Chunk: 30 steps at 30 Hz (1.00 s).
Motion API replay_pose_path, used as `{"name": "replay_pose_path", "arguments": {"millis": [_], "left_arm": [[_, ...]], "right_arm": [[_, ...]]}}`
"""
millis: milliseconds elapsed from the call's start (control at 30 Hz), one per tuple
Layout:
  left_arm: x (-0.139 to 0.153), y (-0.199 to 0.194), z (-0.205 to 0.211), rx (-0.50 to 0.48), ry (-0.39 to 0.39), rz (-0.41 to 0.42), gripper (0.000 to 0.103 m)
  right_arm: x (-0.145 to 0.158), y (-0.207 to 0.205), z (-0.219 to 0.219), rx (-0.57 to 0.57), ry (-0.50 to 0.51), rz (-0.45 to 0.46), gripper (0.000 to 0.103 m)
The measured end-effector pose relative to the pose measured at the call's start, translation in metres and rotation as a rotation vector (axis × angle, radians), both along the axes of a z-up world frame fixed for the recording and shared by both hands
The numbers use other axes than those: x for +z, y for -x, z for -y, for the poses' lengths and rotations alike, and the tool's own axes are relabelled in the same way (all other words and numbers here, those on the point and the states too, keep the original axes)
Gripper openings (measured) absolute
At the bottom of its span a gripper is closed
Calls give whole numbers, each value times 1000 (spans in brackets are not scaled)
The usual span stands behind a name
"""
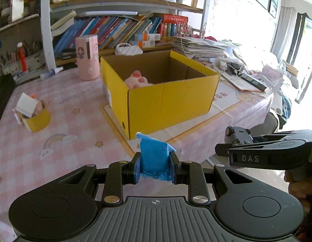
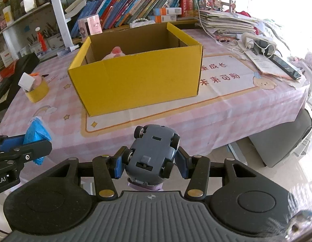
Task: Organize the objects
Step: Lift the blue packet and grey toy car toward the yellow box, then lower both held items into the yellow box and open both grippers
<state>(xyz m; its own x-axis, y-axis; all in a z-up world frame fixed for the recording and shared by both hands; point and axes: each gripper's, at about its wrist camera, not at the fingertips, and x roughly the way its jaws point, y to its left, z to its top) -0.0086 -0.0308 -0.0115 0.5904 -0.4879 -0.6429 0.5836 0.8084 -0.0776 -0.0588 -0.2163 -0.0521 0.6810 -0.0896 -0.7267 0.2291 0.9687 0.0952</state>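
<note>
Here, the left tool (image 1: 155,166) was clamped on a crumpled blue plastic packet (image 1: 154,157), held upright between its blue pads above the near edge of the counter (image 1: 79,125); the right tool (image 2: 151,162) was closed on a small grey toy car (image 2: 153,147), gripped by its sides with the underside and wheels turned upward; both were held short of the open yellow cardboard box (image 2: 139,80), which stood on the pink checked cloth of the counter; a pink plush toy (image 1: 136,79) was seen lying inside the box at its far left corner; a low yellow round tub (image 1: 38,119) with a white card in it stood well apart to the left; a pink cylindrical container (image 1: 87,57) stood just behind the box.
</note>
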Motion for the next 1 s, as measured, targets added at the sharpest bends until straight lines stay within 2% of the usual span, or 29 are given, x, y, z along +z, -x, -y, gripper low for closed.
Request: {"name": "replay_pose_path", "arguments": {"millis": [333,700,833,1000], "left_arm": [[22,-26,22,-2,17,110,26],[45,-73,57,21,33,222,26],[45,-91,73,39,30,229,26],[35,-111,90,62,8,203,26]], "right_arm": [[17,-32,17,10,28,64,48],[62,-92,47,61,66,226,48],[70,-122,61,81,70,259,48],[67,-157,75,111,75,249,48]]}}
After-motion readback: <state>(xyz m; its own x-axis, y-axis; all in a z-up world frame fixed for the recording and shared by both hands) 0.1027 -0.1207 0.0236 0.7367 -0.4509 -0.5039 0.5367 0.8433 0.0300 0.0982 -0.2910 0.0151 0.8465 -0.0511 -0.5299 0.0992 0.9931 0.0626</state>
